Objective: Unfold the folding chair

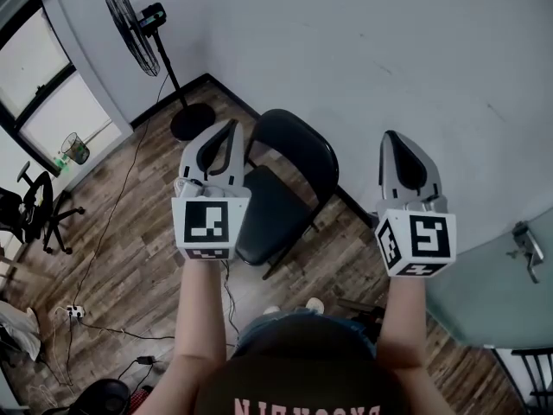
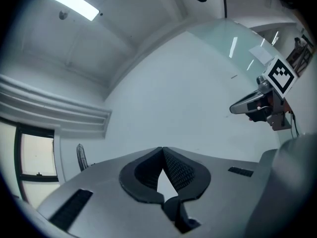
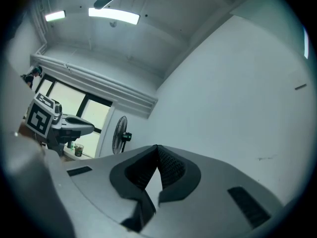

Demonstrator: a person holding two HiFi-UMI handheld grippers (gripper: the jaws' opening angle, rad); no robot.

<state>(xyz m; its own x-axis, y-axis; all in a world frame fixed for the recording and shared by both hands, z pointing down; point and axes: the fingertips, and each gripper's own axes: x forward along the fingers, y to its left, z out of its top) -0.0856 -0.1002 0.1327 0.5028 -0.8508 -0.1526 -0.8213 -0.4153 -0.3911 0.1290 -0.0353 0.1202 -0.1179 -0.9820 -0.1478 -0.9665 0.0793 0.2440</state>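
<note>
In the head view a black folding chair (image 1: 281,188) stands on the wood floor by the white wall, its seat down and its rounded backrest up. My left gripper (image 1: 227,129) is held up in front of the chair's left side and overlaps it in that view. It is shut with nothing between its pads (image 2: 176,170). Clear of the chair on the right, my right gripper (image 1: 393,138) is raised the same way, shut and empty. Both gripper views face the bare wall: the right gripper (image 2: 233,109) shows in the left gripper view, the left gripper (image 3: 90,128) in the right one.
A pedestal fan (image 1: 138,24) stands in the far left corner by a window. A black office chair (image 1: 34,210) and a power strip (image 1: 73,312) with trailing cables lie at the left. A pale green glass surface (image 1: 488,288) is at the right.
</note>
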